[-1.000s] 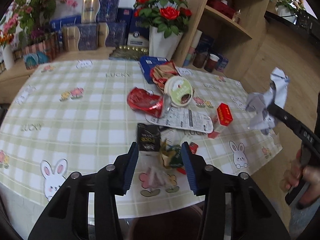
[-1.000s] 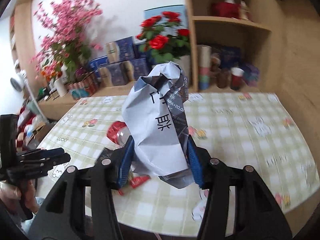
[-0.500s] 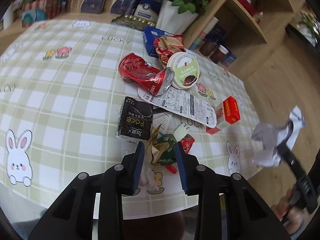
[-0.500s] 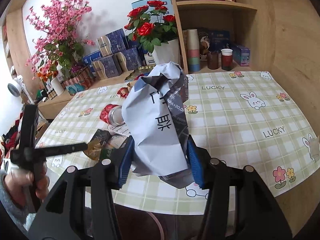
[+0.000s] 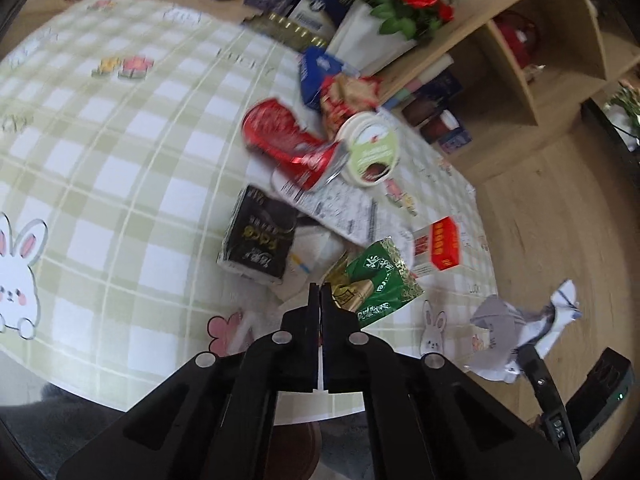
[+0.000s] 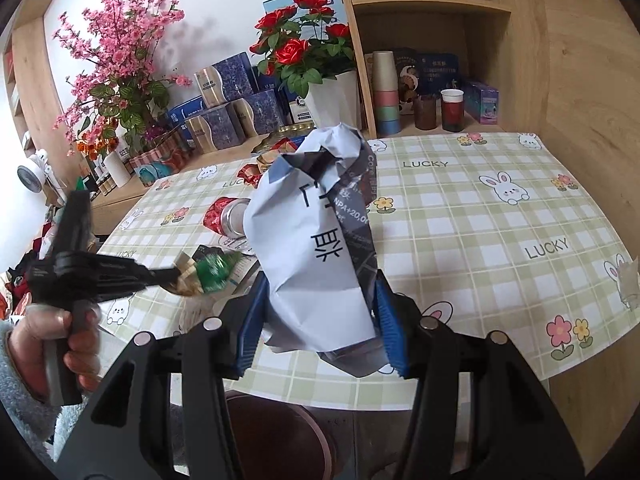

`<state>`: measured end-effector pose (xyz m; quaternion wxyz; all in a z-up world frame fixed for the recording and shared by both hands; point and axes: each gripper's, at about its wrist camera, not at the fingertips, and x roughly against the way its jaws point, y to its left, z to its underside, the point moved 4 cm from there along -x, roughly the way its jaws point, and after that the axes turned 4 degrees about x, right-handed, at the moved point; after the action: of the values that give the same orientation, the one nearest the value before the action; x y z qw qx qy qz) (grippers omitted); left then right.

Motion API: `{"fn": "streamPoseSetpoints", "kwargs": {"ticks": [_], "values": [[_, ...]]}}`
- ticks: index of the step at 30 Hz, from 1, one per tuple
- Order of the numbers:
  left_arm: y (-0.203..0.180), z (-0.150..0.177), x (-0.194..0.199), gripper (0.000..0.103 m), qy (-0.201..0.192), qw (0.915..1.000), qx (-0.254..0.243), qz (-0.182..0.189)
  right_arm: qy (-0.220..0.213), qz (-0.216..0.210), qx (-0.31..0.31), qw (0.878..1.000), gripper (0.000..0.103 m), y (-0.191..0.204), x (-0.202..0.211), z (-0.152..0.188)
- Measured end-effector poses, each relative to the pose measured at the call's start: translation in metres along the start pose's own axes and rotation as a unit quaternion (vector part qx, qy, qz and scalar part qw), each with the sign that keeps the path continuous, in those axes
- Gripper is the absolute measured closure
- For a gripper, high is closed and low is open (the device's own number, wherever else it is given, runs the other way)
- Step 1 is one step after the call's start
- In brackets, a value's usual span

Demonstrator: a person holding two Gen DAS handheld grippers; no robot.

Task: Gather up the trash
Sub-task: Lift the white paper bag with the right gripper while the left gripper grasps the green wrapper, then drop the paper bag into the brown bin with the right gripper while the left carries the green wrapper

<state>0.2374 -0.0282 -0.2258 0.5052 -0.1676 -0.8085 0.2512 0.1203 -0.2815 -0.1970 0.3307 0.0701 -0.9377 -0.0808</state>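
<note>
My left gripper (image 5: 320, 294) is shut, pinching the edge of a green and gold wrapper (image 5: 376, 280) just above the checked tablecloth (image 5: 120, 160). In the right wrist view the same wrapper (image 6: 210, 268) hangs from the left gripper (image 6: 172, 274), which a hand (image 6: 60, 340) holds. My right gripper (image 6: 320, 284) is shut on a crumpled white and grey paper (image 6: 312, 236), held over the table's near edge. More trash lies ahead: a crushed red can (image 5: 288, 140), a black packet (image 5: 260, 244), a round lid (image 5: 372, 152), a printed sheet (image 5: 340, 208) and a red box (image 5: 440, 244).
A blue box (image 5: 316, 72) and a brown wrapper (image 5: 348, 92) lie further back. A white vase of red roses (image 6: 332, 96), gift boxes (image 6: 228, 112) and a wooden shelf with cups (image 6: 432, 108) border the table. A dark brown round object (image 6: 272, 432) sits below the table's edge.
The left gripper's jaws closed from wide apart onto the green wrapper, and the gripper sank and rolled. The right gripper kept its grip on the crumpled paper and shifted slightly.
</note>
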Motion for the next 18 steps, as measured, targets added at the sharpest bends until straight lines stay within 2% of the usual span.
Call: {"fn": "streamPoseSetpoints", "kwargs": {"ticks": [6,14,18], "values": [[-0.027,0.004,0.053,0.102,-0.064,0.9956,-0.067,-0.013,-0.003,-0.012,-0.003,1.000,0.051,0.006,0.009,0.005],[-0.036,0.035,0.110,0.102,-0.110,0.9885,-0.104,0.000,0.012,-0.031,-0.001,0.999,0.051,0.023,0.020,0.027],[-0.033,0.060,0.120,0.102,-0.105,0.9864,-0.126,0.003,0.025,-0.045,0.006,0.999,0.051,0.036,0.023,0.046]]}}
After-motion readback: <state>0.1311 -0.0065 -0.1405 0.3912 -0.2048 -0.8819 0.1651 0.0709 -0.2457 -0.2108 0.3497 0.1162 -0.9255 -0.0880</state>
